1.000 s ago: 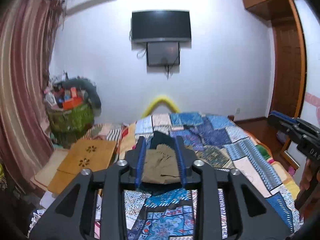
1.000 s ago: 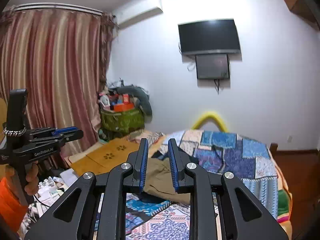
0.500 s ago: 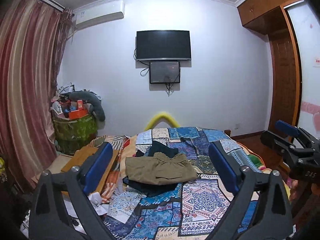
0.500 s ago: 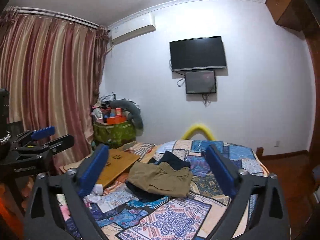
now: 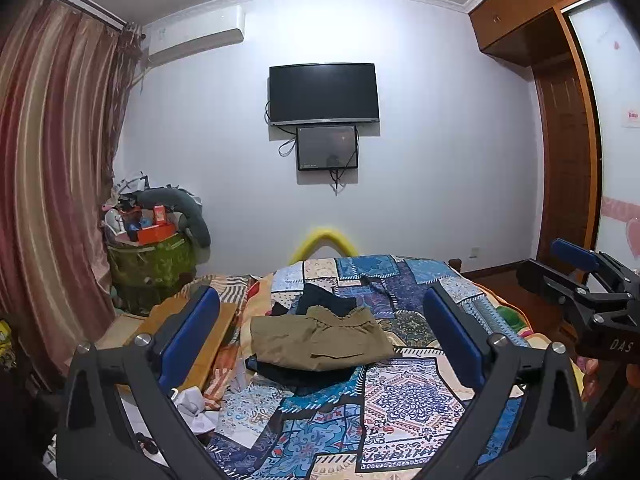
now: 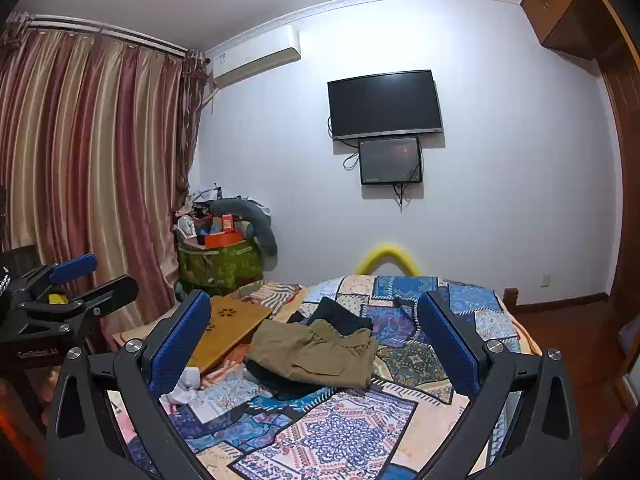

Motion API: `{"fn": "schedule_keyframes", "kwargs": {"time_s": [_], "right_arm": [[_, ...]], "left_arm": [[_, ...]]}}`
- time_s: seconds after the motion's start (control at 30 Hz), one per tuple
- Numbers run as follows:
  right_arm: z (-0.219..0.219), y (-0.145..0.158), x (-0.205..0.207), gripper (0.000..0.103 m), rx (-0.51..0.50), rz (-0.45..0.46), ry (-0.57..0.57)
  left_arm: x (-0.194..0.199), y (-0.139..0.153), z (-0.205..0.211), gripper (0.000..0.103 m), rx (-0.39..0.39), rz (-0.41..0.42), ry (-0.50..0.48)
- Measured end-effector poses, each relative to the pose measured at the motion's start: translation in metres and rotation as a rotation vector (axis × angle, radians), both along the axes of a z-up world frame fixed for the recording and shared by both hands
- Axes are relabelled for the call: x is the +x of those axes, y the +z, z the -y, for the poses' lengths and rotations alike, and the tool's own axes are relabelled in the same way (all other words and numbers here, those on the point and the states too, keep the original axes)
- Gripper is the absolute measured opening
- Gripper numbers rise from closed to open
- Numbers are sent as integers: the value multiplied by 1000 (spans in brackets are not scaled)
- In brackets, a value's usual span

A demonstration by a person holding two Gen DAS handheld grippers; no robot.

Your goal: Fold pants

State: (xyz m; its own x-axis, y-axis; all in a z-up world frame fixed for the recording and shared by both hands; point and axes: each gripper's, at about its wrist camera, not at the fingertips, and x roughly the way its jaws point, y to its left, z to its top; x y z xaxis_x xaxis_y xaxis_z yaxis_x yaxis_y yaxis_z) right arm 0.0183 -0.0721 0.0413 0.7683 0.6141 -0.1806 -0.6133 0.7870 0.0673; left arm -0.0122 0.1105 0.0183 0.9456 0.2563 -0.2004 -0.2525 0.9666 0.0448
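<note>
A bed (image 5: 404, 396) covered by a patchwork quilt (image 6: 332, 432) in blue, cream and orange fills the lower half of both views. Striped red and gold curtains (image 6: 88, 184) are hung along the left wall, and a dark television (image 5: 324, 94) is mounted on the white wall beyond the bed, with a smaller screen (image 5: 327, 148) just beneath it. A green basket (image 6: 220, 264) heaped with clutter is seen in the corner beside the curtains. The folded olive pants (image 5: 320, 338) are laid on the quilt near the middle of the bed, on top of a dark garment (image 5: 308, 374). The left tool (image 5: 320, 332) has just been opened, its blue pads spread wide with nothing gripped; the pants are framed between them but lie further off. The right tool (image 6: 314, 338) is likewise spread wide, clear of the pants.
</note>
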Motion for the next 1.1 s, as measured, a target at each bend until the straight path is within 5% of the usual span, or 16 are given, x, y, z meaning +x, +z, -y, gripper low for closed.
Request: {"fn": "schedule_keyframes", "kwargs": {"time_s": [1.1], "right_arm": [[3, 0, 0, 102, -9, -24, -8]], "left_arm": [[12, -9, -11, 103, -49, -14, -9]]}}
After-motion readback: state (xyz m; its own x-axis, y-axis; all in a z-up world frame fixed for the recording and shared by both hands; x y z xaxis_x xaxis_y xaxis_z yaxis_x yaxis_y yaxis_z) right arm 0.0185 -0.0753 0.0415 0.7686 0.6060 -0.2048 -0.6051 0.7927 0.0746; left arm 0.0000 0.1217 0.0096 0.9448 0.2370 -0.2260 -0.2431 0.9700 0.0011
